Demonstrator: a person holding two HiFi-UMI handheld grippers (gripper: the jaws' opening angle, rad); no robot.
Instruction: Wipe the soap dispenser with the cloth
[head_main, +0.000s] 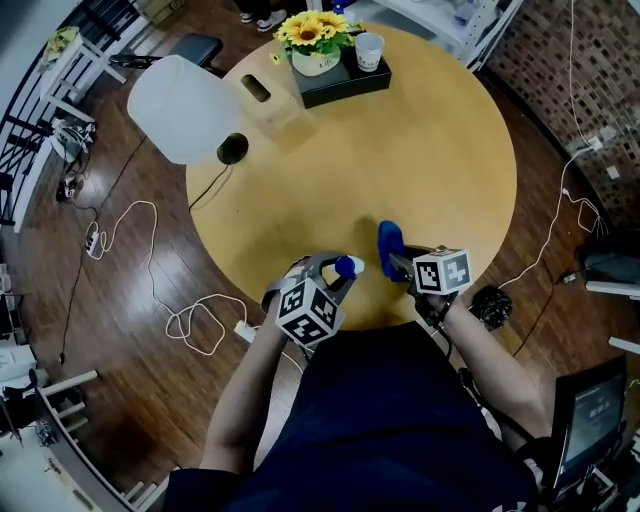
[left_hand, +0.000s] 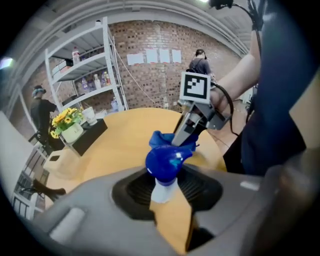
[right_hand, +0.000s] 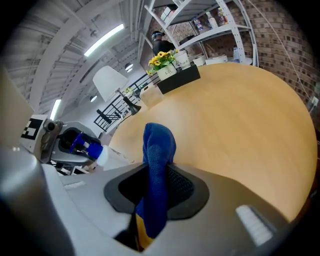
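Note:
The soap dispenser (head_main: 348, 266), a small white bottle with a blue pump head (left_hand: 165, 162), is held over the near edge of the round wooden table (head_main: 430, 150). My left gripper (head_main: 338, 278) is shut on its neck (left_hand: 161, 190). My right gripper (head_main: 400, 262) is shut on a blue cloth (head_main: 389, 240), which stands up out of its jaws (right_hand: 158, 160). In the left gripper view the cloth (left_hand: 167, 141) sits just behind the pump head, close to it. In the right gripper view the dispenser (right_hand: 89, 149) is off to the left, apart from the cloth.
At the table's far side a black tray (head_main: 345, 82) carries a pot of sunflowers (head_main: 315, 40) and a white cup (head_main: 369, 50). A wooden box (head_main: 265, 100), a white lampshade (head_main: 183, 108) and a black round object (head_main: 232, 150) are at the far left. Cables (head_main: 195, 320) lie on the floor.

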